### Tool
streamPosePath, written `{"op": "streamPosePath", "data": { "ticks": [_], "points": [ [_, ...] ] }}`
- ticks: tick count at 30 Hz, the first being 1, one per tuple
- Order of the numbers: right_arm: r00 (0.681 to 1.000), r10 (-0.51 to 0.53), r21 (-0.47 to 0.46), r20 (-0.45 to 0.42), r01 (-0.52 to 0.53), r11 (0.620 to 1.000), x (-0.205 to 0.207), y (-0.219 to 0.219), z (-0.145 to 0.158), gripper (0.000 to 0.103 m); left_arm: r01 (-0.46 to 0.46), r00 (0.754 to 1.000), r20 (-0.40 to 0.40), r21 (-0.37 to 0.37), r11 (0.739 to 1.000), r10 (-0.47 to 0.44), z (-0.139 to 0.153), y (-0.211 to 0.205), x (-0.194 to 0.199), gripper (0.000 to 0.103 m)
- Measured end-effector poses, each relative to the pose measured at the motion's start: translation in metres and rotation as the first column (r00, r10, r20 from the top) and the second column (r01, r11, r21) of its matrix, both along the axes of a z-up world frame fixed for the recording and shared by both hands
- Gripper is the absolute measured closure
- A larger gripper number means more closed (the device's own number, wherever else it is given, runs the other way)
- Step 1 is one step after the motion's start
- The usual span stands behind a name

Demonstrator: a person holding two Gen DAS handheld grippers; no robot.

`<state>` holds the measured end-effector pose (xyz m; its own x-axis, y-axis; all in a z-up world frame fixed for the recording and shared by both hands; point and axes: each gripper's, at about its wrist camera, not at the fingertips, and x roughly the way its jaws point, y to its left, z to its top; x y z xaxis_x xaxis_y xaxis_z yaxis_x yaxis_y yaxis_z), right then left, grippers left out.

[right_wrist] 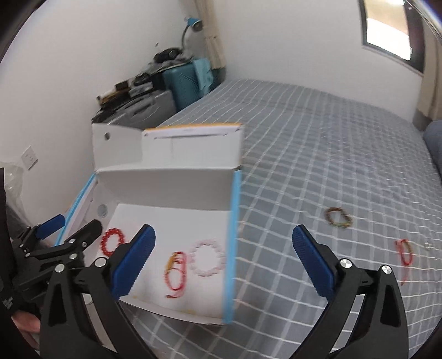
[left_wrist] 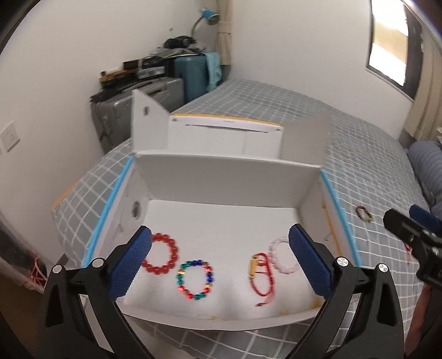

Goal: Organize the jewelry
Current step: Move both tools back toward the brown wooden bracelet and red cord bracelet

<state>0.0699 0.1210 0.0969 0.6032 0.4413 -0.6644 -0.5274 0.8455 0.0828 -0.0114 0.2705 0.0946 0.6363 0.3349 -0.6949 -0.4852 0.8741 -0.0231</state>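
An open white box (left_wrist: 229, 176) lies on the bed. Inside it are a red bead bracelet (left_wrist: 161, 256), a multicoloured bead bracelet (left_wrist: 195, 279), a red cord bracelet (left_wrist: 261, 276) and a pale pink bead bracelet (left_wrist: 283, 258). My left gripper (left_wrist: 219, 248) is open and empty just above the box's front. My right gripper (right_wrist: 223, 248) is open and empty over the box's right wall (right_wrist: 233, 243). On the bedspread to the right lie a dark bead bracelet (right_wrist: 338, 217), a red cord bracelet (right_wrist: 405, 252) and a small silvery piece (right_wrist: 428, 245).
The bed has a grey checked cover (right_wrist: 317, 154). Suitcases (left_wrist: 143, 107) with stacked items stand against the far wall, with a blue lamp (left_wrist: 210, 16) above. A window (left_wrist: 392, 47) is at the upper right. A striped pillow (left_wrist: 428, 171) lies at the right edge.
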Motion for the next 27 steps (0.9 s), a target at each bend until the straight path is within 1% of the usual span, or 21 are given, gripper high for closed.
{"op": "streamPosePath", "data": {
  "ticks": [2, 4, 8, 10, 13, 15, 17, 19, 21, 23, 25, 26, 27],
  "points": [
    [0.999, -0.041, -0.008, 0.018, 0.041, 0.999, 0.005, -0.020, 0.001, 0.007, 0.025, 1.000, -0.006, 0.006, 1.000, -0.025, 0.000, -0.011, 0.006, 0.006],
    [0.998, -0.063, -0.015, 0.014, 0.063, 0.998, 0.011, -0.036, -0.001, 0.007, 0.054, 0.998, -0.008, 0.013, 0.998, -0.054, 0.001, -0.023, 0.014, 0.006],
    [0.994, -0.105, -0.035, -0.031, 0.104, 0.994, 0.029, -0.075, -0.010, 0.007, 0.127, 0.992, 0.011, 0.005, 0.992, -0.127, 0.005, -0.057, 0.037, 0.006],
    [0.987, -0.143, -0.030, -0.070, 0.141, 0.990, 0.040, -0.103, -0.012, 0.007, 0.161, 0.987, 0.011, 0.001, 0.987, -0.161, 0.007, -0.072, 0.052, 0.006],
    [0.973, -0.213, -0.020, -0.083, 0.212, 0.977, 0.053, -0.144, -0.011, 0.007, 0.228, 0.974, 0.003, -0.003, 0.974, -0.228, 0.007, -0.108, 0.086, 0.006],
    [0.961, -0.266, -0.039, -0.071, 0.264, 0.964, 0.063, -0.170, -0.009, 0.007, 0.265, 0.964, -0.014, -0.012, 0.964, -0.265, 0.004, -0.131, 0.107, 0.006],
    [0.956, -0.286, -0.044, -0.064, 0.284, 0.958, 0.072, -0.190, -0.008, 0.007, 0.311, 0.950, -0.026, -0.024, 0.950, -0.312, 0.003, -0.153, 0.127, 0.006],
    [0.949, -0.306, -0.040, -0.068, 0.304, 0.952, 0.086, -0.214, -0.010, 0.007, 0.348, 0.937, -0.030, -0.017, 0.937, -0.349, 0.000, -0.178, 0.150, 0.006],
    [0.938, -0.338, -0.052, -0.071, 0.335, 0.941, 0.098, -0.234, -0.016, 0.007, 0.360, 0.932, -0.043, -0.020, 0.933, -0.361, -0.006, -0.194, 0.169, 0.006],
    [0.932, -0.354, -0.065, -0.079, 0.350, 0.935, 0.113, -0.253, -0.026, 0.008, 0.374, 0.924, -0.068, -0.038, 0.927, -0.375, -0.020, -0.209, 0.194, 0.006],
    [0.930, -0.354, -0.066, -0.099, 0.349, 0.935, 0.127, -0.268, -0.036, 0.008, 0.410, 0.905, -0.103, -0.051, 0.911, -0.413, -0.041, -0.222, 0.220, 0.006],
    [0.924, -0.364, -0.070, -0.114, 0.358, 0.931, 0.135, -0.276, -0.044, 0.008, 0.407, 0.905, -0.115, -0.048, 0.912, -0.410, -0.050, -0.225, 0.229, 0.006],
    [0.912, -0.389, -0.097, -0.133, 0.378, 0.921, 0.143, -0.287, -0.057, 0.008, 0.395, 0.909, -0.127, -0.047, 0.918, -0.398, -0.061, -0.228, 0.239, 0.006]
  ]
}}
